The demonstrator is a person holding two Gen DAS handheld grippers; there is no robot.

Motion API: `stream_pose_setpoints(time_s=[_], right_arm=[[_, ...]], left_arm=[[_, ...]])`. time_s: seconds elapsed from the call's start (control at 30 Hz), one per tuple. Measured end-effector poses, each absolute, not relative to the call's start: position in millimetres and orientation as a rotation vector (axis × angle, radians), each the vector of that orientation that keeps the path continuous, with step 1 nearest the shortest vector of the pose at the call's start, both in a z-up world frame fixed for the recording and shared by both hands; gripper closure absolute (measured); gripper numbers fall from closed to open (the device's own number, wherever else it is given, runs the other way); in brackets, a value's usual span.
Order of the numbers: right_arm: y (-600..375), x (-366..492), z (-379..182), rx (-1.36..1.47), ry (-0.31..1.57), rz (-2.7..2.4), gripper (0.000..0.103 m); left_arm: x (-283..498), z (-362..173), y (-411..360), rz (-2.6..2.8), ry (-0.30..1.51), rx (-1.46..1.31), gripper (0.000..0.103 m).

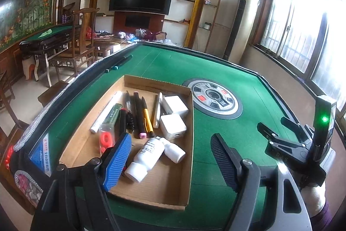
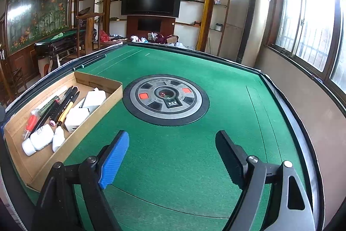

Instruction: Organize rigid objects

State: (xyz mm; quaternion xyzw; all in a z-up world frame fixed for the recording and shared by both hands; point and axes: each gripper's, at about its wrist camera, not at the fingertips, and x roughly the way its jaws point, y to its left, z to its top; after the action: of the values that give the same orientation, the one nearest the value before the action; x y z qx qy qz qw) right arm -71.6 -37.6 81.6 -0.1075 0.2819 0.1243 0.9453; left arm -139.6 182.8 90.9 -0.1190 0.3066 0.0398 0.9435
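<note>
Both tools empty, jaws apart; items lie in the cardboard tray [image 1: 190, 144] on the green desk [image 1: 216, 66].

Left tool [image 1: 170, 161] hangs over the tray's near end, jaws wide apart with nothing between them. Right tool [image 2: 173, 157] stands over bare felt, to the right of the tray and nearer than the round centre panel [image 2: 166, 99], jaws likewise apart and empty. Inside the tray: pens [image 1: 138, 114] laid side by side, two white chargers [image 1: 173, 120] to their right, two white bottles [image 1: 147, 157] lying at the near end. Two dark sticks [image 1: 121, 62] lie beyond the tray, by the desk edge.
</note>
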Motion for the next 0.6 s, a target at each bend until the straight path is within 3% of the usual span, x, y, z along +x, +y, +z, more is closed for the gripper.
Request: stream_pose_setpoints(time_s=[0.6], right_arm=[[-56, -57, 82, -0.281, 0.557, 0.248, 0.016]], left_arm=[[-123, 85, 155, 0.146, 0.661, -0.134, 0.022]])
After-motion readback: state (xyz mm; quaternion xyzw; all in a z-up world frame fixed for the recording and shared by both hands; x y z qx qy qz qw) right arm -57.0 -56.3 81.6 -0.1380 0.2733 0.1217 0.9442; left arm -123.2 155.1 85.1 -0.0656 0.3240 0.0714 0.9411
